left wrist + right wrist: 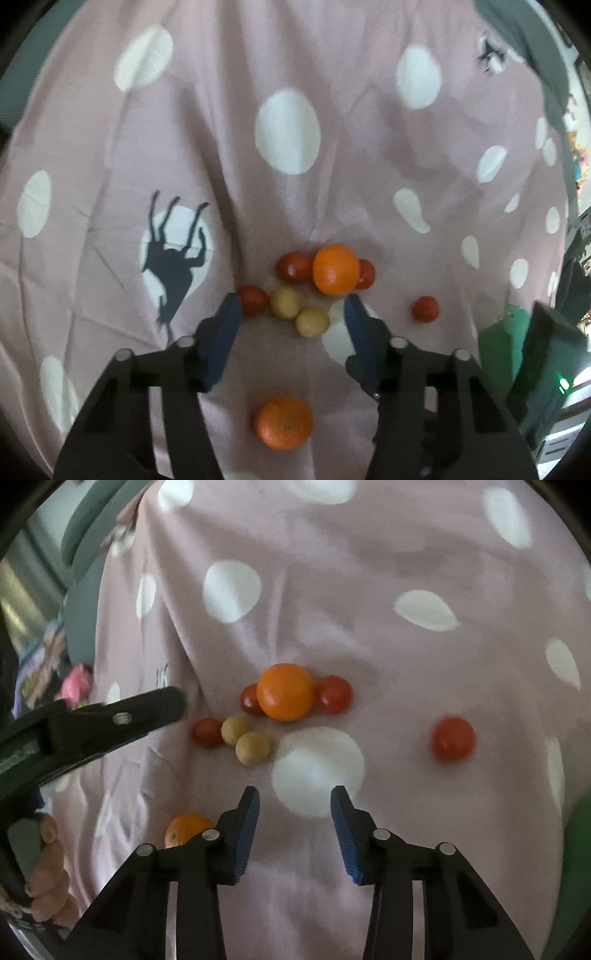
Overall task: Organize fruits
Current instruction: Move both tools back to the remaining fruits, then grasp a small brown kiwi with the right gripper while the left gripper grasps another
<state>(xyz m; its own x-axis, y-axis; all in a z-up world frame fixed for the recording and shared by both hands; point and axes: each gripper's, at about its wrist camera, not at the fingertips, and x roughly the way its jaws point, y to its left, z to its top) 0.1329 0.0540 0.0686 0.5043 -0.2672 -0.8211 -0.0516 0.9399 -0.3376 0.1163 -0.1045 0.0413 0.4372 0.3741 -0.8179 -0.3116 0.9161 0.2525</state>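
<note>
Nearest lay an orange (283, 421) on the pink, white-spotted cloth (332, 110); both the left gripper (291, 310) and the right gripper (294, 801) stood apart, empty, short of the clustered fruits (284, 692).

Partly hidden:
- red tomato (250, 700), behind the large orange (285, 691);
- small orange (186, 829), behind the right tool's finger (242, 840).

Cut by frame edge:
- green object (578, 845), unidentifiable;
- person's hand (50, 877).

Blurred: room clutter (576, 147).

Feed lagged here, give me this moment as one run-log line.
left claw: open, empty | right claw: open, empty | fruits: loose on cloth | lone tomato apart
</note>
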